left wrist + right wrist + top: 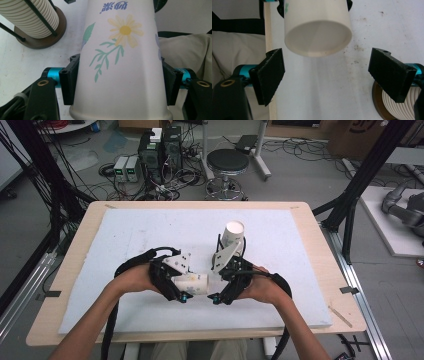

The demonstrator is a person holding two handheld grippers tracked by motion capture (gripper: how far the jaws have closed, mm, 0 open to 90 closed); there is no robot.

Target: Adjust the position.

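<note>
Left gripper [186,290], seen from above, clamps a cup [192,283] lying level, its long axis pointing at the right gripper [216,285] just beside it, near a cup stack [233,236]. Left gripper view: pads squeeze the daisy-printed cup [120,62], whose blue writing is probably Chinese. Right gripper view: jaws stand wide and empty, facing the cup's [318,27] end.

High view: overhead, facing forward-down, far. Gripper views: close, facing each other; share paper cup [120,62].

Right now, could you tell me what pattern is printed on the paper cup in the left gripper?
A yellow daisy with green leaves on the white paper cup, clearest in the left gripper view.
</note>
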